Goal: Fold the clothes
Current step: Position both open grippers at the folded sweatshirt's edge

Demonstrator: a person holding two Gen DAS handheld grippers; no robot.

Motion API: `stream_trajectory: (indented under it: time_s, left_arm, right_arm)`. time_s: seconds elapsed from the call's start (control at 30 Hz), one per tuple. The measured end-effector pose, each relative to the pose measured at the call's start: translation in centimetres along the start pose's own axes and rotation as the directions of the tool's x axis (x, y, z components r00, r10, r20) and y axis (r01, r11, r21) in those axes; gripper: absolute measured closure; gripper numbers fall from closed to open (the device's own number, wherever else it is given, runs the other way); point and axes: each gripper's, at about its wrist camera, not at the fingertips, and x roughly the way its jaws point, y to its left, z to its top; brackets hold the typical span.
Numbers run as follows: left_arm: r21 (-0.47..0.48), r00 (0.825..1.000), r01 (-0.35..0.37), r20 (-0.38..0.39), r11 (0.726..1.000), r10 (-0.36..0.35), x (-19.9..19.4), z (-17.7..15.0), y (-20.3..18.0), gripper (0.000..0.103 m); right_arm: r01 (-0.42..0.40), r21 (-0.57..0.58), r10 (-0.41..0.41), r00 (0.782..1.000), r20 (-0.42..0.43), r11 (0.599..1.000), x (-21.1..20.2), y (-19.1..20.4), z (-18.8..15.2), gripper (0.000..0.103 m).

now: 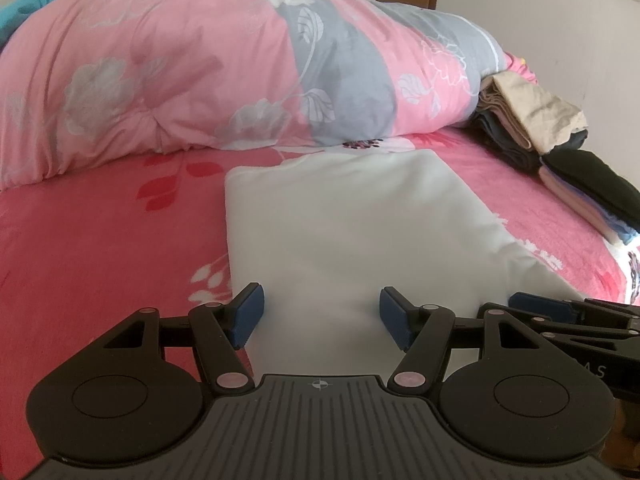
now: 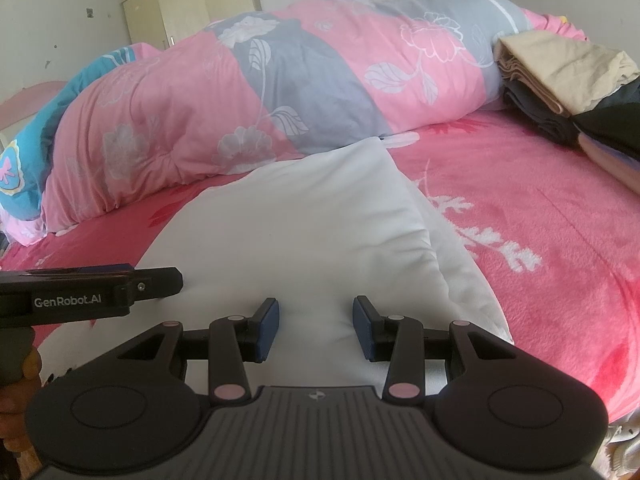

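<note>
A white garment [image 1: 348, 216] lies folded into a long rectangle on the pink floral bed sheet [image 1: 100, 232]. My left gripper [image 1: 322, 316] hovers open over its near edge, nothing between the blue pads. In the right wrist view the same white garment [image 2: 304, 232] runs away from the camera, with a fold ridge along its right side. My right gripper [image 2: 316, 326] stands open above the near end, jaws empty. The left gripper's side [image 2: 100, 286] shows at the left edge there, and the right gripper's arm [image 1: 560, 312] shows at the right of the left wrist view.
A rolled pink and grey floral quilt [image 1: 240, 68] lies across the back of the bed. A stack of folded clothes, beige on top of dark ones [image 1: 536, 120], sits at the far right [image 2: 568, 76]. A pale wardrobe [image 2: 192, 4] stands by the wall. A hand [image 2: 20, 364] holds the left gripper's handle.
</note>
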Motion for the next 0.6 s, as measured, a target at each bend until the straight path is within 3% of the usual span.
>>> stream_trajectory:
  time_s: [0.6]
  left_arm:
    - [0.010, 1.000, -0.014, -0.002, 1.000, 0.014, -0.15, 0.26, -0.05, 0.037]
  right_arm:
    - [-0.002, 0.002, 0.002, 1.000, 0.004, 1.000, 0.00, -0.05, -0.03, 0.060]
